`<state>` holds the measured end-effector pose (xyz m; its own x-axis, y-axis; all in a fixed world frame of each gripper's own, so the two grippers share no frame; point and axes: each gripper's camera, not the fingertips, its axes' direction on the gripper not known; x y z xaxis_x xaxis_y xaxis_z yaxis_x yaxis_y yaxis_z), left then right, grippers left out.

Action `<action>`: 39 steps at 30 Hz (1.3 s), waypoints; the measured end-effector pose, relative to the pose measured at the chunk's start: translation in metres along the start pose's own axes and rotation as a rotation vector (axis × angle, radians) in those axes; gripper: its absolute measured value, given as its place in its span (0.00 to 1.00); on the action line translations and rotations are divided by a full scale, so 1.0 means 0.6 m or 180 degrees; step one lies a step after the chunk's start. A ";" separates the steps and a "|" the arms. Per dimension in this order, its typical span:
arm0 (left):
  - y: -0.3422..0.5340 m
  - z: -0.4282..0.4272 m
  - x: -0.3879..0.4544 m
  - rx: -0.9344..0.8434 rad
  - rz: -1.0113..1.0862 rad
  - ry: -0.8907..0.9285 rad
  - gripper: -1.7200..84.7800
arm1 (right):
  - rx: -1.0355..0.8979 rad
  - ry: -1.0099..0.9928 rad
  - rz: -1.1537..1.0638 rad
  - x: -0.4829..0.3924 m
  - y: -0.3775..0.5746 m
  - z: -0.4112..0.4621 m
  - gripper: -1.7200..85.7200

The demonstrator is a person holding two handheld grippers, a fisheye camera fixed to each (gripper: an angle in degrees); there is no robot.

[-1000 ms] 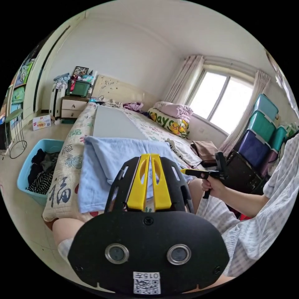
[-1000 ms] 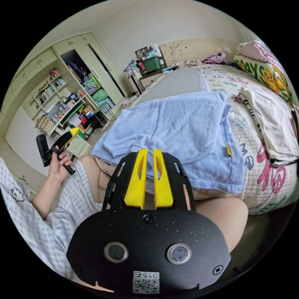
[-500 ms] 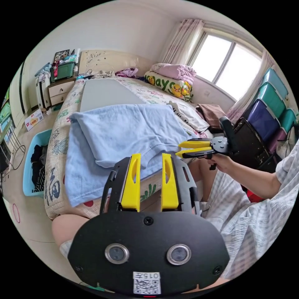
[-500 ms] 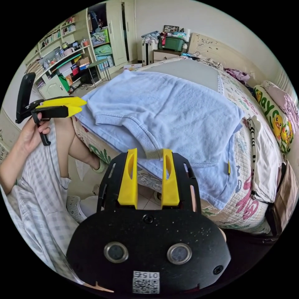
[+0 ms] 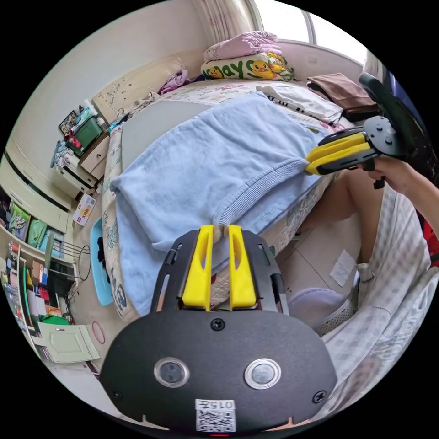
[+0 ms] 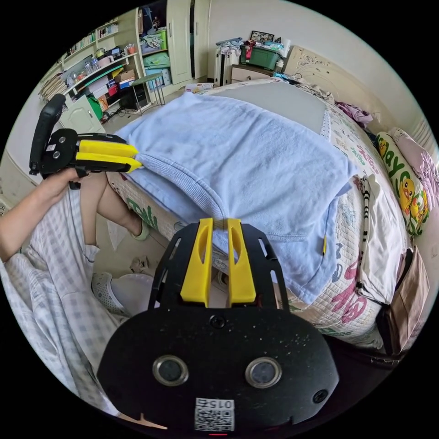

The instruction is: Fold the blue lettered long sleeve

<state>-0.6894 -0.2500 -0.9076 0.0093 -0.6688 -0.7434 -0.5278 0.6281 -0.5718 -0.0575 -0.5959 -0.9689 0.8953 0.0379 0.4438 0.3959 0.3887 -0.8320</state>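
The light blue long sleeve lies spread over the near end of the bed, and no lettering shows on its upper side. Its ribbed hem runs along the edge nearest me. In the left gripper view my left gripper is shut on one end of that hem, and my right gripper pinches the other end at the right. In the right gripper view my right gripper grips the ribbed band, while the left gripper, held in a hand, is clamped on the hem at the left.
The bed's printed quilt carries a grey mat, folded white clothes and a duck-print pillow. A blue laundry basket stands on the floor beside the bed. The person's knees and slippers are below the hem.
Both grippers were open and short of the shirt half a second ago. They have moved in to the ribbed hem and shut on it, one at each end.
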 end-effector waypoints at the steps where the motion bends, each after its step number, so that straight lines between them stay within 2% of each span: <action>1: 0.002 -0.007 -0.002 0.0035 0.0008 0.0019 0.08 | 0.0014 -0.0028 -0.0007 -0.005 -0.002 -0.003 0.09; 5: 0.018 -0.057 -0.018 0.0256 -0.0012 0.0160 0.08 | 0.0044 -0.0058 -0.0068 -0.030 -0.002 -0.009 0.08; 9: 0.027 -0.034 -0.029 0.0100 -0.0044 0.0241 0.08 | -0.0091 -0.0078 -0.0057 -0.053 -0.007 0.033 0.09; 13: 0.032 0.006 -0.059 -0.0106 -0.0355 0.0445 0.09 | -0.0266 -0.0209 0.0264 -0.063 -0.017 0.099 0.10; 16: 0.039 0.012 -0.094 -0.0153 -0.0596 0.0679 0.11 | -0.0122 -0.0587 0.0556 -0.052 -0.009 0.102 0.12; 19: 0.067 -0.018 -0.152 0.0149 -0.1024 0.0980 0.11 | 0.0212 -0.0984 0.0965 -0.015 0.025 0.083 0.13; 21: 0.108 -0.041 -0.215 0.0487 -0.1577 0.1087 0.13 | 0.0514 -0.1061 0.1337 0.020 0.058 0.068 0.13; 23: 0.135 -0.043 -0.261 0.0597 -0.1998 0.1080 0.14 | 0.0789 -0.1095 0.1833 0.065 0.098 0.068 0.15; 26: 0.155 -0.015 -0.313 0.0549 -0.2418 0.1224 0.15 | 0.0760 -0.1080 0.2124 0.087 0.108 0.105 0.16; 30: 0.138 0.044 -0.330 0.0278 -0.2535 0.1463 0.14 | 0.0577 -0.1150 0.2214 0.075 0.086 0.165 0.14; 33: 0.128 0.048 -0.331 0.0246 -0.2442 0.1229 0.10 | 0.0526 -0.1044 0.2298 0.056 0.076 0.192 0.08; 35: 0.124 0.047 -0.334 0.0202 -0.2334 0.1268 0.06 | 0.0516 -0.0976 0.2268 0.037 0.075 0.195 0.05; 39: 0.132 0.008 -0.334 0.0439 -0.2176 0.1224 0.02 | 0.0705 -0.0901 0.2186 0.001 0.092 0.173 0.04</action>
<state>-0.7291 -0.0641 -0.8055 -0.0140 -0.9984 -0.0547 -0.4008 0.0557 -0.9145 -0.0560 -0.4786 -0.9799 0.8272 0.5592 -0.0546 -0.3059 0.3667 -0.8786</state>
